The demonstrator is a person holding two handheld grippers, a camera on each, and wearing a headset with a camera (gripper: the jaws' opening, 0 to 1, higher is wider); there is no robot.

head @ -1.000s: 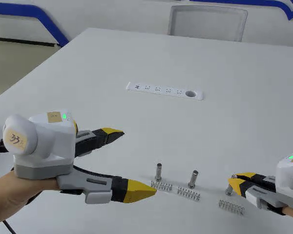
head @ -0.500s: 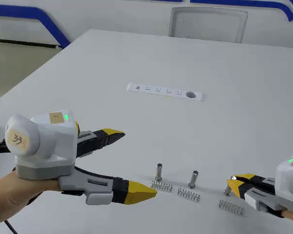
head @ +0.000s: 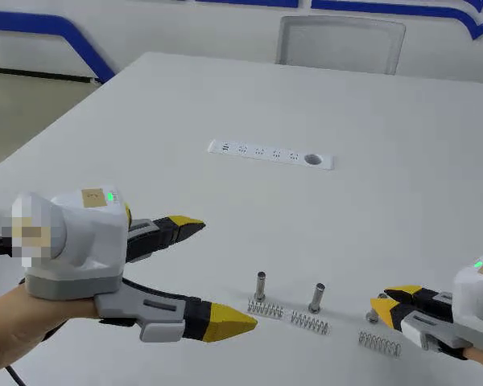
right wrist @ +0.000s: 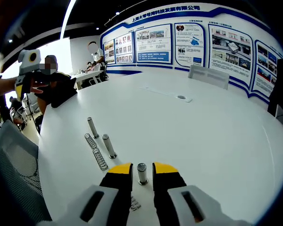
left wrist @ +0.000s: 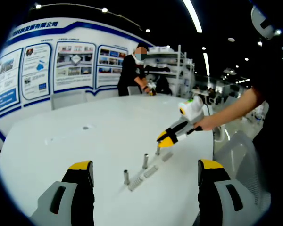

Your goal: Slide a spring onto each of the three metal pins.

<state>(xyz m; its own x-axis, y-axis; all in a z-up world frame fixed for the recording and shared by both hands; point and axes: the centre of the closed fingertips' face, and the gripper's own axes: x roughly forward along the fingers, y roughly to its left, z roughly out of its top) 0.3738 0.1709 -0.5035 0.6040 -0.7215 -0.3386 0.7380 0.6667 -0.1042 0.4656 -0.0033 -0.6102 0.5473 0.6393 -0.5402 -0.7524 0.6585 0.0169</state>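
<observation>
Left gripper point(head: 227, 272) dipped slightly, right gripper view reveals pin point(right wrist: 142, 173) between its fingers point(right wrist: 120, 178)

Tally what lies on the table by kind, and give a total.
metal pins: 3
springs: 3
power strip: 1
Total: 7

We hold the left gripper point(head: 225, 271) low on our left with jaws spread wide, tips pointing right; the left hand point(head: 20, 322) grips under its body. The right gripper point(head: 390, 301) comes in low from our right, tips pointing left, jaws nearly together with a narrow gap. The right forearm point(left wrist: 228, 110) is stretched out.
</observation>
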